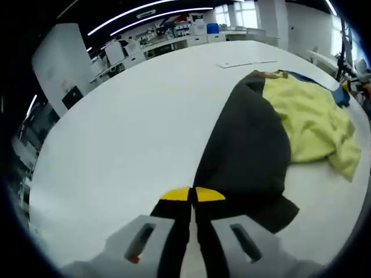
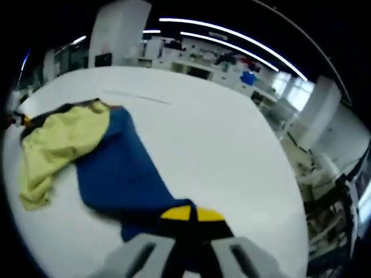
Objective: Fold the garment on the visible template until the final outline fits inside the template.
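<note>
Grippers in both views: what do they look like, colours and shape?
Both alike: the left gripper and the right gripper each have two black jaws with yellow tips, rising from light grey housings with dark slots. The left housing shows a small red mark.

A wide white bench (image 1: 133,127) fills the foreground of both views. Beyond it stand white desks cluttered with equipment (image 1: 174,35), and a blue bin (image 1: 213,28) sits among them. Long strip lights (image 2: 232,36) run across the dark ceiling. Thick white pillars (image 2: 119,26) rise at the back, and bright windows (image 2: 293,87) admit daylight.
</note>
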